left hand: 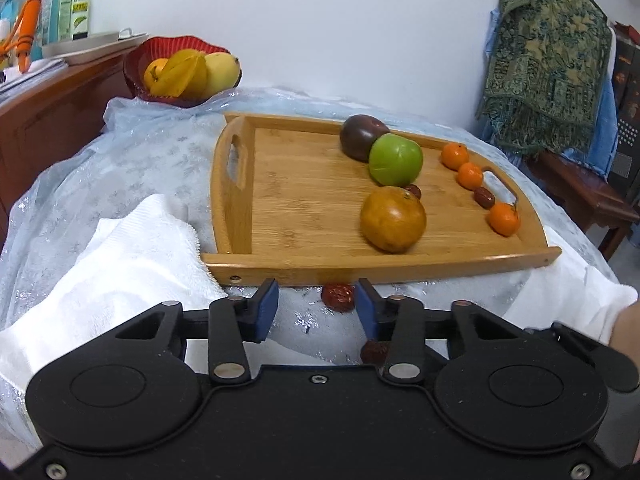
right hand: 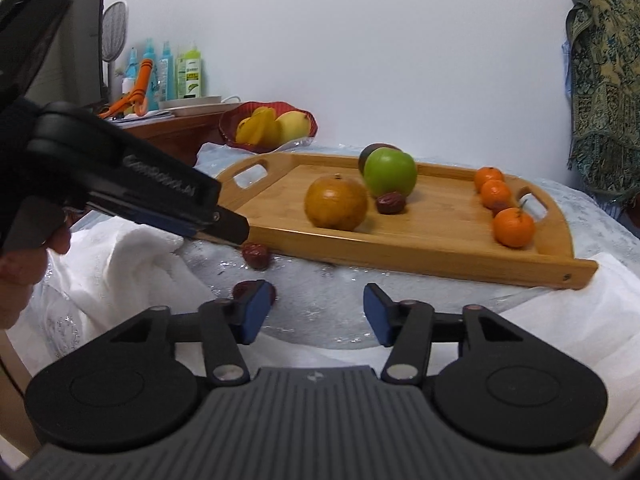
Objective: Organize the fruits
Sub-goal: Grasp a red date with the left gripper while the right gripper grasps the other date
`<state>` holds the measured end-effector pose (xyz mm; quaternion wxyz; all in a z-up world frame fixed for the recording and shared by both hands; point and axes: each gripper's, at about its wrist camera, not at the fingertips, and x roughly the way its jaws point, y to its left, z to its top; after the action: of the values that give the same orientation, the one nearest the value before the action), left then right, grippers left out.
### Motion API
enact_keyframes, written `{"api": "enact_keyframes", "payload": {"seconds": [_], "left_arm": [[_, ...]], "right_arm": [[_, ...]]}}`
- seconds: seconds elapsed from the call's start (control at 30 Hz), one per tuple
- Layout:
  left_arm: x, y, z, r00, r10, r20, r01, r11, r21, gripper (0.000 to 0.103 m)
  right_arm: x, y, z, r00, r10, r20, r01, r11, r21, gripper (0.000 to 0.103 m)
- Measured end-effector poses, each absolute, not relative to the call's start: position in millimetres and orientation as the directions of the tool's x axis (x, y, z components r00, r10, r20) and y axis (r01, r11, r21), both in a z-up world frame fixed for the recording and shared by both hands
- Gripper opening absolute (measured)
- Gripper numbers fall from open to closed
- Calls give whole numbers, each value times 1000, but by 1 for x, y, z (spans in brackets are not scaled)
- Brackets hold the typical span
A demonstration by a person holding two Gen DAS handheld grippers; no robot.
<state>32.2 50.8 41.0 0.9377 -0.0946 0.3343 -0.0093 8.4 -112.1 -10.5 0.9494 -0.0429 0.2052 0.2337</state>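
Observation:
A wooden tray (left hand: pixel 304 200) (right hand: pixel 424 236) holds a brown-orange round fruit (left hand: pixel 393 219) (right hand: pixel 336 202), a green apple (left hand: pixel 395 160) (right hand: pixel 390 173), a dark purple fruit (left hand: pixel 360 136), three small tangerines (left hand: pixel 503 219) (right hand: pixel 513 226) and two red dates (right hand: pixel 390 203). My left gripper (left hand: pixel 316 306) (right hand: pixel 234 230) is open just in front of the tray. A loose red date (left hand: pixel 338 298) (right hand: pixel 256 255) lies between its fingers, close to the right pad. Another loose date (left hand: pixel 374 352) (right hand: pixel 244 290) lies partly hidden. My right gripper (right hand: pixel 316 312) is open over the tablecloth with nothing between its pads.
White towels (left hand: pixel 120 264) (right hand: pixel 580 312) lie on both sides on a pale blue cloth. A red bowl (left hand: pixel 138 64) (right hand: pixel 232 122) of yellow fruit stands behind the tray. Bottles (left hand: pixel 60 4) stand on a wooden cabinet at the left. A patterned cloth (left hand: pixel 548 56) hangs at the right.

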Motion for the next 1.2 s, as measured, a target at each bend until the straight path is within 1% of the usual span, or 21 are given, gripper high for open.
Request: {"api": "enact_keyframes", "payload": {"seconds": [0.07,0.17,0.3,0.53,0.6,0.67,0.73,0.77,0.8,0.87,1.03,1.2], "left_arm": [[34,53,40,773,-97,-627,-37,980,-197,38],[36,52,37,764,-110,-636,-18,981,-192,38],[38,48,32,750,-127,-649,-7,980,-200,38],[47,35,26,738,-136,-661,13,982,-188,37],[52,33,24,733,-137,-667,14,982,-186,37],[56,33,21,726,-130,-675,9,984,-180,33],[59,33,19,722,-124,-681,4,985,-175,26],[60,33,18,721,-122,-682,2,985,-174,26],[61,33,18,721,-121,-683,1,985,-173,25],[63,32,18,720,-118,-684,2,986,-168,24],[63,29,19,722,-104,-684,4,989,-147,24],[59,26,22,733,-89,-674,-2,991,-134,23]], "right_arm": [[9,-111,-12,804,431,-410,-464,885,22,51],[9,-109,-13,794,446,-413,-482,876,19,49],[6,-107,-14,777,481,-406,-515,857,29,48],[9,-97,-16,769,500,-399,-535,845,30,47],[12,-95,-17,765,505,-400,-538,842,37,45],[14,-94,-18,762,509,-400,-540,841,41,43],[16,-92,-19,760,512,-400,-542,839,45,41],[16,-92,-19,759,513,-400,-542,839,48,39],[16,-91,-20,759,514,-400,-542,839,49,38],[17,-91,-21,760,512,-400,-539,841,53,30],[19,-93,-22,759,510,-405,-533,844,63,23],[17,-99,-22,781,491,-387,-505,860,72,22]]}}
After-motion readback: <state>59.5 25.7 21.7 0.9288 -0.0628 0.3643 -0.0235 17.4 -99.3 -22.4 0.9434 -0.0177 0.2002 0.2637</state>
